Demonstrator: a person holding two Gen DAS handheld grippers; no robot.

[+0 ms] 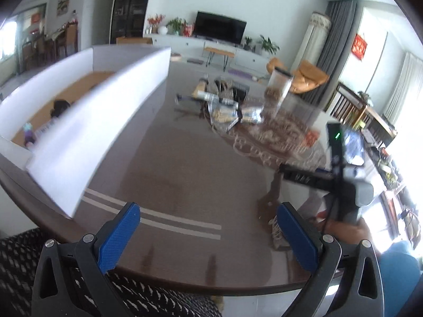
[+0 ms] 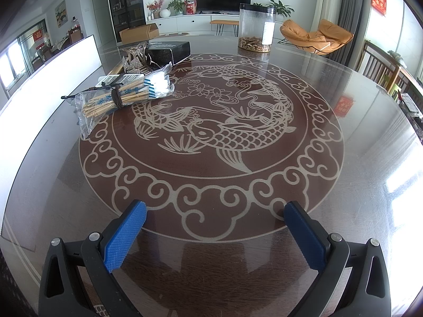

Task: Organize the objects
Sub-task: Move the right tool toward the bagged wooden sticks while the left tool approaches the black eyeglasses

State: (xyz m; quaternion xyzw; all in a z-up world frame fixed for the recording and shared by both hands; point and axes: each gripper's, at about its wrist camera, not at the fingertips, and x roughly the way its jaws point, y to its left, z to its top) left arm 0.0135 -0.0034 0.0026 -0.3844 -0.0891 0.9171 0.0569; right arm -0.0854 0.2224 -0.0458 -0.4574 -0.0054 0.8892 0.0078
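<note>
One chopstick bundle (image 2: 116, 97), long axis lower-left to upper-right, flat.

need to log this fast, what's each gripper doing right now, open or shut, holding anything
Left gripper: open, holding nothing, above the table edge.
Right gripper: open, holding nothing, above the table.
</note>
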